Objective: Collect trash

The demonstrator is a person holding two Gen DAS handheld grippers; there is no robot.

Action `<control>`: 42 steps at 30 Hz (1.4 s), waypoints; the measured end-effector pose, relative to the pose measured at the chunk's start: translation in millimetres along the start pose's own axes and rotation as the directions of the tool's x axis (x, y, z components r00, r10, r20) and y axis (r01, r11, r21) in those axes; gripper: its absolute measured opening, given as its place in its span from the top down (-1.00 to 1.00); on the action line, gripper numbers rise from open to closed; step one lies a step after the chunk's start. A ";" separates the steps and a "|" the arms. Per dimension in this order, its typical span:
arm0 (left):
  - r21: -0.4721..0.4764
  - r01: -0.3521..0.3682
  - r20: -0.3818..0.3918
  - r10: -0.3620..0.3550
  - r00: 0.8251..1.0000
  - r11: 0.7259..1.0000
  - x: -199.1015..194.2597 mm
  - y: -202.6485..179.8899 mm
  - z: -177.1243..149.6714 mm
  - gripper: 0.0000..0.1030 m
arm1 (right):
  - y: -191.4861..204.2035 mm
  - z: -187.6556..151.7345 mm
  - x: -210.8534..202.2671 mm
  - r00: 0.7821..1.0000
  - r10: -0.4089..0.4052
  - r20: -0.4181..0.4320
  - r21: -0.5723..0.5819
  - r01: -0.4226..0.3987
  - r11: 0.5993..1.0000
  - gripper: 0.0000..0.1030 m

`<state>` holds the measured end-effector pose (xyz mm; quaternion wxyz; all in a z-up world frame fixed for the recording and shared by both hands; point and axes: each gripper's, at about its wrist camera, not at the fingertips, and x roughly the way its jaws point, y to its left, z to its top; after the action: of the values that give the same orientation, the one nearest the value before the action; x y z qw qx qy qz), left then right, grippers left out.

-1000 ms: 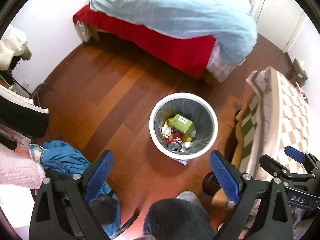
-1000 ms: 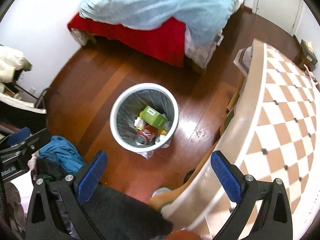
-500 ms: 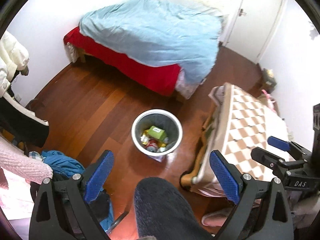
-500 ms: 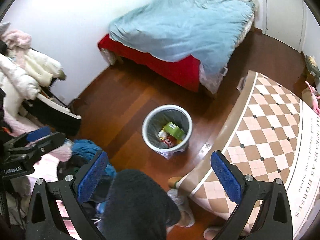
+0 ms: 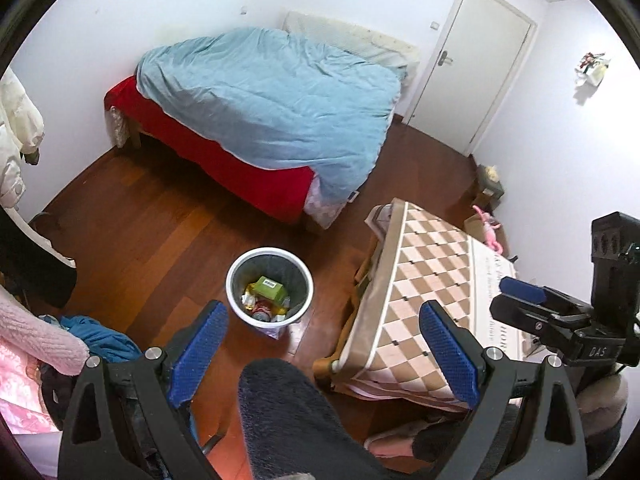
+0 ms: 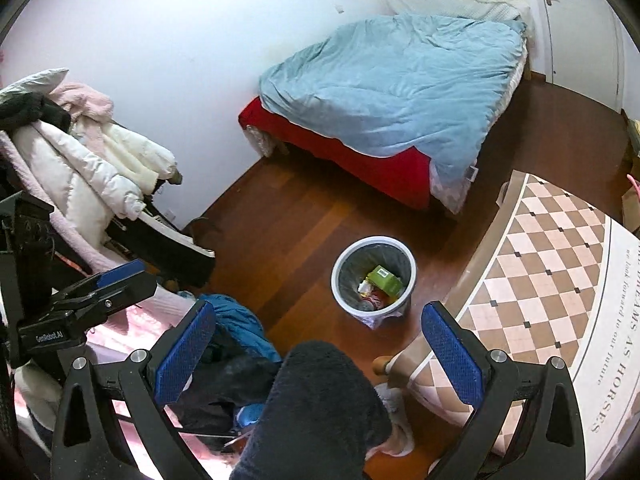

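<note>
A white trash bin [image 5: 234,280] [image 6: 340,264] with a grey liner stands on the wooden floor, far below both grippers. Inside lie a green box [image 5: 271,288] [image 6: 384,278], a red can [image 5: 262,307] and other wrappers. My left gripper [image 5: 324,352] is open and holds nothing, high above the floor. My right gripper [image 6: 316,352] is also open and holds nothing. The right gripper shows at the right edge of the left wrist view [image 5: 560,320]; the left one shows at the left edge of the right wrist view [image 6: 80,296].
A bed with a blue duvet [image 5: 272,96] over red sheets fills the back. A table with a checkered cloth [image 5: 432,280] [image 6: 552,264] stands right of the bin. Clothes [image 6: 80,152] pile up on the left. A dark fuzzy trouser leg [image 5: 288,420] is below me. A white door [image 5: 472,60] is at the back right.
Both grippers have risen well away from the bin, which now looks much smaller. More of the room, the bed, the door and the clothes pile has come into view.
</note>
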<state>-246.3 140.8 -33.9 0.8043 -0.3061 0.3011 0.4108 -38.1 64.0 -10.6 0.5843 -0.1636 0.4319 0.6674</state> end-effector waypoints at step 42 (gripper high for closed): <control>0.021 0.074 0.034 -0.075 0.997 0.997 -23.5 -23.9 2.7 -1.00 | 3.1 4.5 -39.8 0.998 0.055 0.039 0.008 -0.056 0.998 -1.00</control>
<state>-236.7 120.2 -9.0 0.8271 -0.3019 0.2796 0.3829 -29.2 42.2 22.0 0.5746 -0.1357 0.4278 0.6844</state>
